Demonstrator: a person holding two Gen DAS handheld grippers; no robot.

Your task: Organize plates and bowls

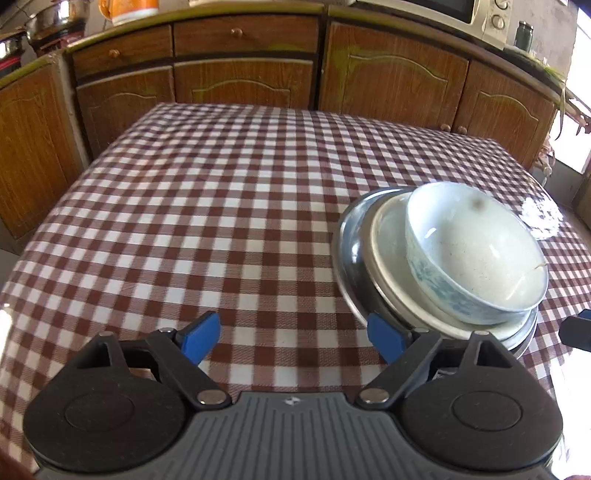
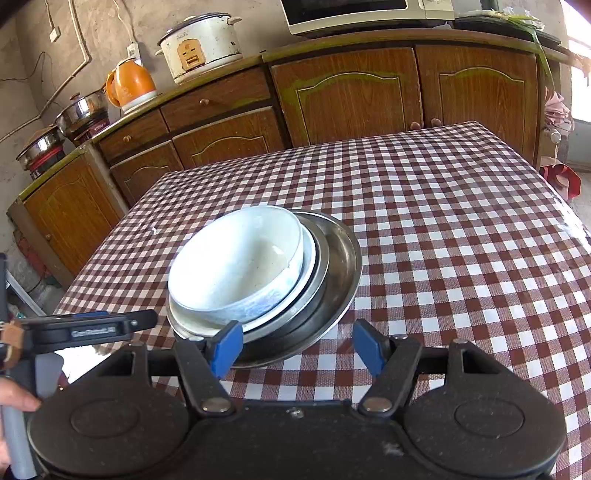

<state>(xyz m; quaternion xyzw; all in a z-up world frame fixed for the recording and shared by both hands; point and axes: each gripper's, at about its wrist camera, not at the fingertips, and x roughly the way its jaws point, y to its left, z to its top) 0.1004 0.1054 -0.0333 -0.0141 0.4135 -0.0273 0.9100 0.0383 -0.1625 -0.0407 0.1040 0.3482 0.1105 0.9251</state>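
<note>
A white bowl with blue pattern sits on a white plate, which rests in stacked steel plates on the checked tablecloth. The stack also shows in the right wrist view, with the bowl on top of the steel plates. My left gripper is open and empty, just left of the stack, its right fingertip near the steel rim. My right gripper is open and empty, right in front of the stack. The left gripper shows at the left in the right wrist view.
The table with a red-and-white checked cloth stands before wooden cabinets. On the counter are a rice cooker, an orange kettle, steel pots and a microwave.
</note>
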